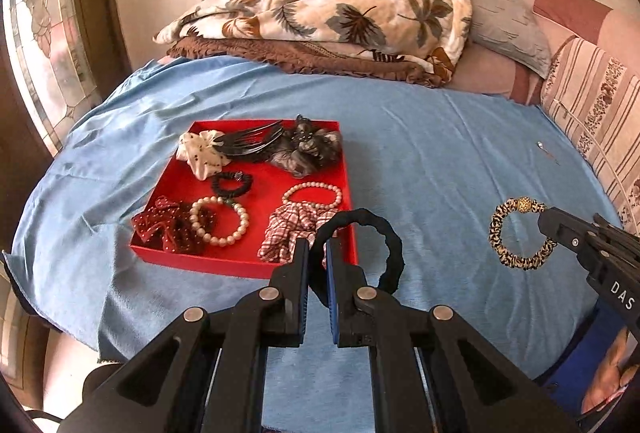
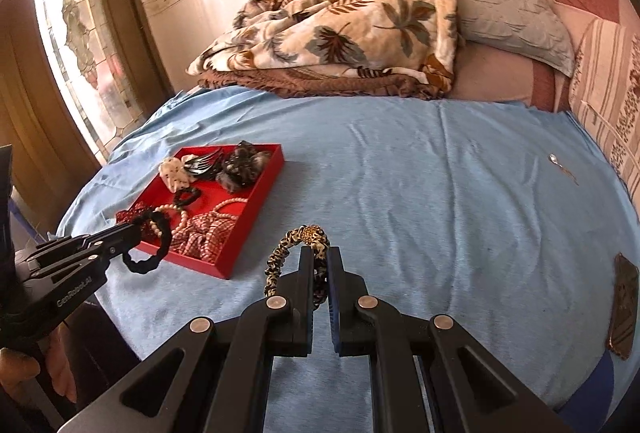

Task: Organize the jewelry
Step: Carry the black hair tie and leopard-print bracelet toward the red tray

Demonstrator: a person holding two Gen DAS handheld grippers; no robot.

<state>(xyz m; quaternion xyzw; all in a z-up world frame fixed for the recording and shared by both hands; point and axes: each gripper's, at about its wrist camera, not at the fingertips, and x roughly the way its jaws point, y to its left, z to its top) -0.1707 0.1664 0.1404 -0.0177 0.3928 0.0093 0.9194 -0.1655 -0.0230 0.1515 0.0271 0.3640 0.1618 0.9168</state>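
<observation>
A red tray (image 1: 224, 265) lies on the blue bedsheet, with pearl bracelets (image 1: 219, 219), scrunchies and a black comb clip (image 1: 250, 145) inside. My left gripper (image 1: 318, 249) is shut on a black fabric hair band (image 1: 384, 233), held just over the tray's near right corner. To the right, above the sheet, my right gripper (image 2: 320, 257) is shut on a leopard-print band (image 2: 280, 257) with a gold bead (image 2: 314, 231). The right wrist view also shows the tray (image 2: 236, 253) at left and the left gripper (image 2: 138, 231) with the black band (image 2: 154, 257).
A folded leaf-print blanket (image 1: 340, 13) and pillows (image 1: 508, 25) lie at the bed's far end. A small silver item (image 2: 554, 159) rests on the sheet at far right. A dark flat object (image 2: 624, 305) sits at the right edge. A glass door (image 2: 80, 45) stands left.
</observation>
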